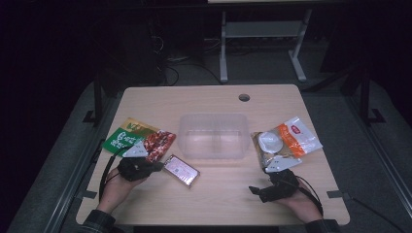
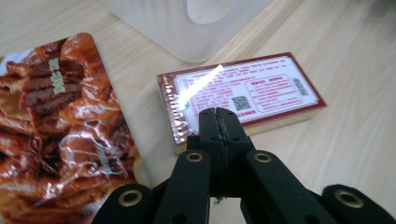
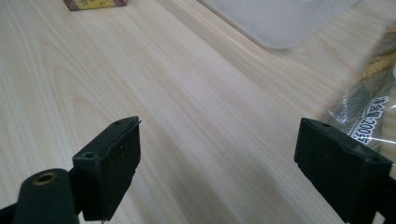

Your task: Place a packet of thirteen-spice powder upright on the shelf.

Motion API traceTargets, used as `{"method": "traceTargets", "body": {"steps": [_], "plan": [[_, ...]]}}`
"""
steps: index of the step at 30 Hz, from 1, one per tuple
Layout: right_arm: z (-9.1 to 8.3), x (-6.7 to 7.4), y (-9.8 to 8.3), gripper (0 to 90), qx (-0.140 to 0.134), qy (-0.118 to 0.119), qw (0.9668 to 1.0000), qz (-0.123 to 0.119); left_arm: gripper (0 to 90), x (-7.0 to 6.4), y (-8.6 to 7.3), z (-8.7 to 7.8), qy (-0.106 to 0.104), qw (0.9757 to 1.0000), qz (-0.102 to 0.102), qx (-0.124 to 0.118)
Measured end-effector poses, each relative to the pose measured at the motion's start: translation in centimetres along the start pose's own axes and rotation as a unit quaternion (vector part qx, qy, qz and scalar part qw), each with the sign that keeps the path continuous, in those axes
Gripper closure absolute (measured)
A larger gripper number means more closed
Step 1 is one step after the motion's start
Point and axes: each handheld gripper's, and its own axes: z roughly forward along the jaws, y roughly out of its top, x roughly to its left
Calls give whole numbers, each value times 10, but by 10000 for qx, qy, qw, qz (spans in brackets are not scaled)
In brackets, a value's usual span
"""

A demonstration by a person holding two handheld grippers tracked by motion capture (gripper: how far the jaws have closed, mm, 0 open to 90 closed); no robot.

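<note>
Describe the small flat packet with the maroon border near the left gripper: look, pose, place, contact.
The flat packet is a thin rectangular block wrapped in glossy film, its white printed label framed in maroon, with a small code square and yellowish sides. It lies label up on the wooden table, in front of the clear plastic bin. The left gripper is shut at its near edge, apparently pinching the film.

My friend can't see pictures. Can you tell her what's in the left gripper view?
The hand-held gripper, jaws shut, pinches the near edge of a flat packet with a white label. A shiny snack bag lies beside it and a clear tub stands behind, on a wooden table.
</note>
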Motion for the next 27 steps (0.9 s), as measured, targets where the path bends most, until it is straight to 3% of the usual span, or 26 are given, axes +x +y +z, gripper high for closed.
{"method": "traceTargets", "body": {"steps": [3,5,6,8,12,21,27], "plan": [[-2,3,-2,140,-97,46,9997,-215,898,2,7,5,70,9999,76,-58],[0,4,-1,139,-65,84,9998,-163,898,5,11,8,44,9999,42,-90],[1,5,0,140,-41,118,9996,-250,899,7,14,11,118,9999,107,-19],[2,7,0,140,-30,133,9995,-301,898,10,19,16,146,9999,16,-88],[4,8,0,140,32,153,9994,-320,898,16,25,23,125,9999,20,-115],[4,8,0,142,103,148,9993,-317,899,24,37,48,272,9996,63,85],[5,9,-1,142,86,154,9993,-333,898,28,36,55,301,9994,8,181]]}}
